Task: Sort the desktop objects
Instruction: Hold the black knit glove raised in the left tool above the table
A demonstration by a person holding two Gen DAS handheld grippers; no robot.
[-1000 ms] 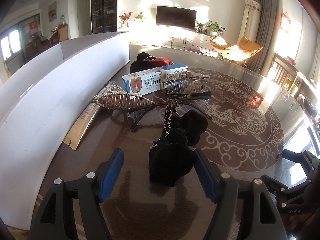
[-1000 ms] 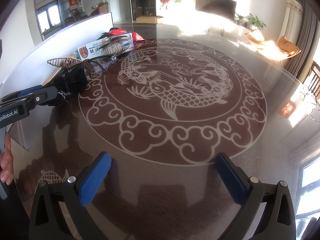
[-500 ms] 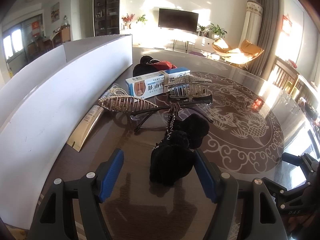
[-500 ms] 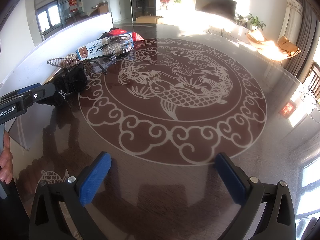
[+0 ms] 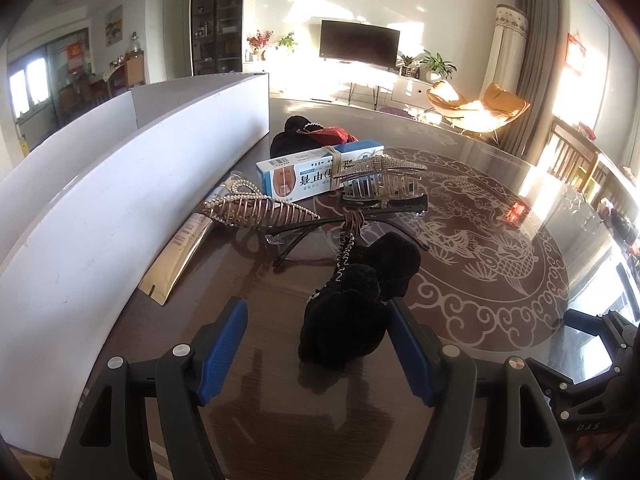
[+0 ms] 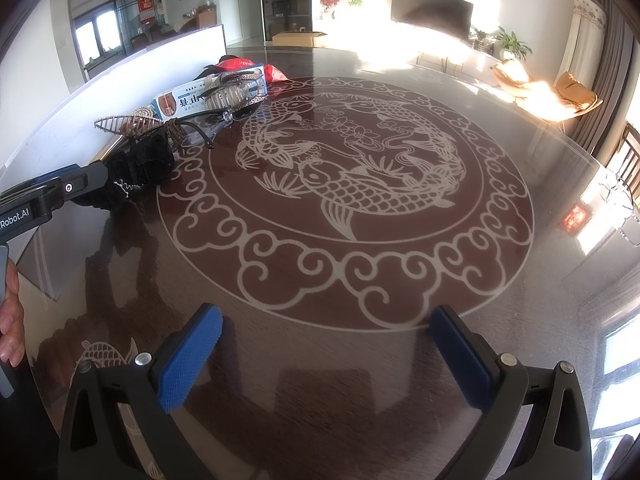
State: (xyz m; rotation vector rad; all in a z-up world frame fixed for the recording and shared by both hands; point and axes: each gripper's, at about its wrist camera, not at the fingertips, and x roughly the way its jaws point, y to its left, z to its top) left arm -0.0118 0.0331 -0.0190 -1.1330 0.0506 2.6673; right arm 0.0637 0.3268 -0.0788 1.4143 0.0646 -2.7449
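A black fluffy scrunchie (image 5: 348, 320) lies on the dark table (image 6: 360, 380) between the fingers of my left gripper (image 5: 316, 308). The gripper is open; the scrunchie sits close against the right blue pad (image 5: 408, 352) and well clear of the left one. Beyond it lie glasses (image 5: 312, 236), a gold comb-like hair clip (image 5: 260, 210), a rhinestone claw clip (image 5: 380, 180), a white-and-blue box (image 5: 304, 172) and a gold tube (image 5: 176, 256). My right gripper (image 6: 325, 316) is open over bare table with nothing between its fingers. The scrunchie (image 6: 136, 172) also shows at the left of the right wrist view.
A long white board (image 5: 120, 208) stands along the table's left side, close behind the pile. A red item (image 5: 336, 134) and a black one (image 5: 288, 140) lie at the pile's far end. The koi pattern (image 6: 340, 184) fills the table's middle. A hand (image 6: 10, 320) holds the left tool.
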